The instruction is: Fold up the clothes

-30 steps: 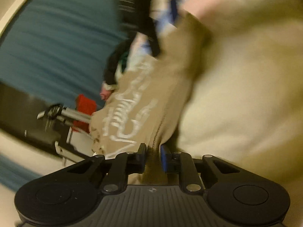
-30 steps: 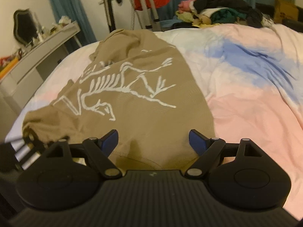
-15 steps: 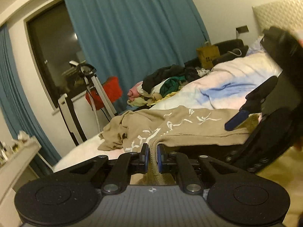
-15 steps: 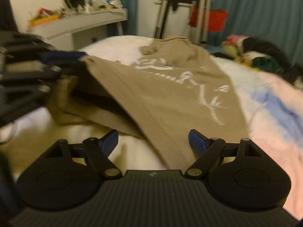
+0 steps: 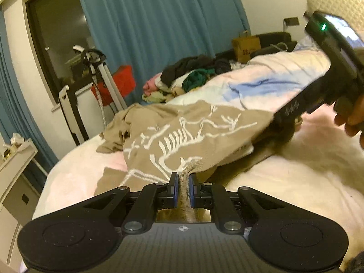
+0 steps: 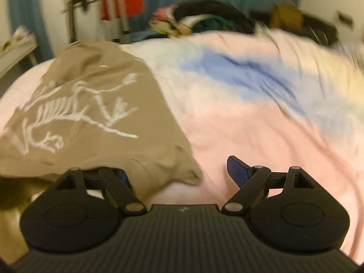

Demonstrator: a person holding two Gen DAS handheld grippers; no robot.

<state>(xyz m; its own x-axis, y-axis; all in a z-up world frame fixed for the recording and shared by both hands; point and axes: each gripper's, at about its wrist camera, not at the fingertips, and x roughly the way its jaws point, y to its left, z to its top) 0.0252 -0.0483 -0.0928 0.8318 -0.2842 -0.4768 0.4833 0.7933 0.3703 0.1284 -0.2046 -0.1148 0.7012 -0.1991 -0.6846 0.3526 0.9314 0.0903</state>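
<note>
The left tool point(image 5: 182, 187), pinching the tan shirt's point(image 5: 188, 136) ribbed hem, has lifted it off the bed point(image 6: 250, 125); the right tool point(image 6: 179, 173), wide and empty, has swung to the opposite corner, ready for a two-handed fold.

Both tongs, left tongs point(image 5: 182, 187) and right tongs point(image 6: 175, 173), have matte black ribbed housings, round side discs, paired linkage arms with silver pivot screws and blue finger pads point(image 6: 236, 169); the right unit shows a green indicator light.
</note>
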